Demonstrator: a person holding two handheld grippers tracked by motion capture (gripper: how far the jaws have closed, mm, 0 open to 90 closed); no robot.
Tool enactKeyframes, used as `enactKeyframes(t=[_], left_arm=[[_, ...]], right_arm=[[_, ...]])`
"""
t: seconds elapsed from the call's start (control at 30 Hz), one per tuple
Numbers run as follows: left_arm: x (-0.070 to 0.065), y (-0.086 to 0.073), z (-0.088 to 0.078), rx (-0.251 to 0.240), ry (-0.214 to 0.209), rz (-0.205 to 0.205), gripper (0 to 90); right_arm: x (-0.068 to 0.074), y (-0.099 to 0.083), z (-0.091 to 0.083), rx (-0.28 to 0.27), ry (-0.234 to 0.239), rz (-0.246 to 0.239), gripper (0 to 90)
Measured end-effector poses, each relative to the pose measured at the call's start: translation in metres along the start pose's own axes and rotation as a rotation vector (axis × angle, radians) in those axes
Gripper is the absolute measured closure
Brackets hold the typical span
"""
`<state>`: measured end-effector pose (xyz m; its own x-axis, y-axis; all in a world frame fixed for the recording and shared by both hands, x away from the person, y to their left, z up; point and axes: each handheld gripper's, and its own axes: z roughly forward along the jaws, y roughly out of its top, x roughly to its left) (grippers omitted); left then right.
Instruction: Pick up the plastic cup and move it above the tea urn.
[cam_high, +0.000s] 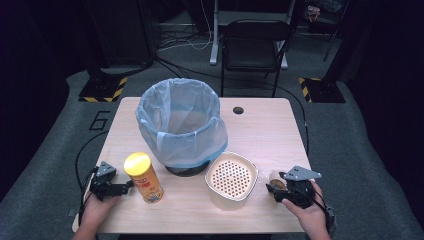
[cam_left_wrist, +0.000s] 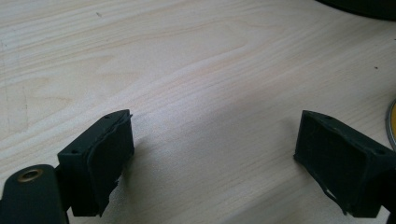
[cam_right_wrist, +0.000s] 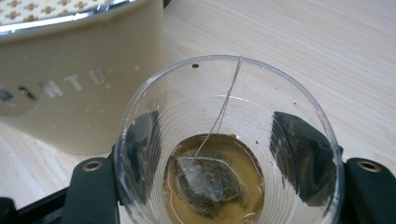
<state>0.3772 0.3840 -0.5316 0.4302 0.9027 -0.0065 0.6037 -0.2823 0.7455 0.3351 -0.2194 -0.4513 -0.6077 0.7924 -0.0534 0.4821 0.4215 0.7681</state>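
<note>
Right gripper (cam_high: 274, 190) clamped on clear plastic cup (cam_right_wrist: 229, 144), with tea bag (cam_right_wrist: 205, 182) and a little brown liquid inside, just beside perforated cream strainer box (cam_high: 231, 178). Left gripper (cam_high: 131, 185) open, empty, near yellow can (cam_high: 144, 177). Best kept upright until over the strainer, then tipped slowly.

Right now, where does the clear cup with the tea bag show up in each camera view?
High view: the clear cup sits at lower right, in the right gripper, beside the cream strainer box.
Left gripper view: not in it.
Right gripper view: bottom centre, between the jaws.
Shared landmark: the cream strainer box, at upper left there.
</note>
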Motion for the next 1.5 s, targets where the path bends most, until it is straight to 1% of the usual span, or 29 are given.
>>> enactKeyframes(t=[0.07, 0.1, 0.13, 0.23, 0.33, 0.37, 0.4, 0.43, 0.47, 0.63, 0.77, 0.8, 0.83, 0.87, 0.97, 1.0, 1.03, 1.07, 1.1, 1.13, 1.23, 1.37, 1.4, 1.43, 1.5], left_arm=[[0.0, 0.0, 0.0, 0.005, -0.003, -0.003, 11.2], [0.0, 0.0, 0.0, -0.002, 0.001, 0.0, 11.2], [0.0, 0.0, 0.0, -0.001, 0.0, -0.001, 11.2], [0.0, 0.0, 0.0, -0.001, 0.0, -0.001, 11.2], [0.0, 0.0, 0.0, -0.001, 0.0, -0.001, 11.2], [0.0, 0.0, 0.0, 0.0, 0.0, 0.0, 11.2], [0.0, 0.0, 0.0, 0.0, 0.0, 0.0, 11.2], [0.0, 0.0, 0.0, -0.001, 0.0, -0.001, 11.2], [0.0, 0.0, 0.0, -0.002, 0.0, -0.001, 11.2], [0.0, 0.0, 0.0, -0.001, 0.0, -0.001, 11.2], [0.0, 0.0, 0.0, -0.001, -0.001, -0.001, 11.2], [0.0, 0.0, 0.0, 0.0, -0.001, -0.001, 11.2], [0.0, 0.0, 0.0, -0.001, -0.001, -0.001, 11.2], [0.0, 0.0, 0.0, -0.001, -0.001, -0.001, 11.2], [0.0, 0.0, 0.0, 0.006, 0.0, -0.004, 11.3], [0.0, 0.0, 0.0, -0.001, 0.002, 0.0, 11.3], [0.0, 0.0, 0.0, 0.001, 0.002, -0.001, 11.3], [0.0, 0.0, 0.0, 0.0, 0.002, -0.001, 11.3], [0.0, 0.0, 0.0, -0.001, 0.002, -0.002, 11.3], [0.0, 0.0, 0.0, 0.001, 0.002, -0.001, 11.3], [0.0, 0.0, 0.0, 0.0, 0.002, -0.001, 11.2], [0.0, 0.0, 0.0, -0.001, 0.002, -0.003, 11.2], [0.0, 0.0, 0.0, -0.001, 0.002, -0.003, 11.2], [0.0, 0.0, 0.0, -0.001, 0.002, -0.003, 11.2], [0.0, 0.0, 0.0, 0.001, 0.002, -0.001, 11.2]], right_arm=[[-0.003, 0.004, 0.0, -0.006, -0.003, -0.003, 33.3], [-0.005, 0.006, 0.001, -0.012, -0.006, -0.004, 33.3], [-0.006, 0.008, 0.001, -0.015, -0.01, 0.005, 33.3], [-0.009, 0.012, 0.003, -0.013, -0.006, -0.018, 33.3], [-0.013, 0.016, 0.005, -0.016, -0.016, -0.015, 33.3], [-0.016, 0.018, 0.005, -0.011, -0.013, -0.029, 33.3], [-0.017, 0.02, 0.005, -0.017, -0.012, -0.009, 33.3], [-0.019, 0.021, 0.005, -0.01, -0.012, -0.016, 33.3], [-0.022, 0.022, 0.007, -0.02, -0.009, -0.017, 33.3], [-0.028, 0.029, 0.009, -0.022, -0.013, -0.013, 33.3], [-0.032, 0.032, 0.012, -0.025, 0.001, -0.012, 33.4], [-0.033, 0.034, 0.013, -0.025, 0.005, -0.003, 33.5], [-0.035, 0.036, 0.014, -0.027, 0.008, -0.01, 33.6], [-0.035, 0.038, 0.015, -0.028, 0.001, -0.005, 33.6], [-0.04, 0.047, 0.016, -0.024, 0.005, -0.032, 33.9], [-0.042, 0.05, 0.016, -0.031, 0.009, -0.043, 34.0], [-0.044, 0.054, 0.017, -0.038, 0.014, -0.045, 34.0], [-0.045, 0.058, 0.018, -0.041, 0.017, -0.06, 34.0], [-0.046, 0.062, 0.019, -0.047, 0.016, -0.065, 34.1], [-0.047, 0.067, 0.02, -0.045, 0.011, -0.092, 34.1], [-0.045, 0.08, 0.022, -0.065, 0.014, -0.138, 34.0], [-0.043, 0.094, 0.025, -0.08, 0.035, -0.171, 34.0], [-0.042, 0.097, 0.027, -0.08, 0.036, -0.188, 34.0], [-0.041, 0.1, 0.03, -0.075, 0.04, -0.196, 34.0], [-0.04, 0.103, 0.034, -0.081, 0.04, -0.207, 34.3]])
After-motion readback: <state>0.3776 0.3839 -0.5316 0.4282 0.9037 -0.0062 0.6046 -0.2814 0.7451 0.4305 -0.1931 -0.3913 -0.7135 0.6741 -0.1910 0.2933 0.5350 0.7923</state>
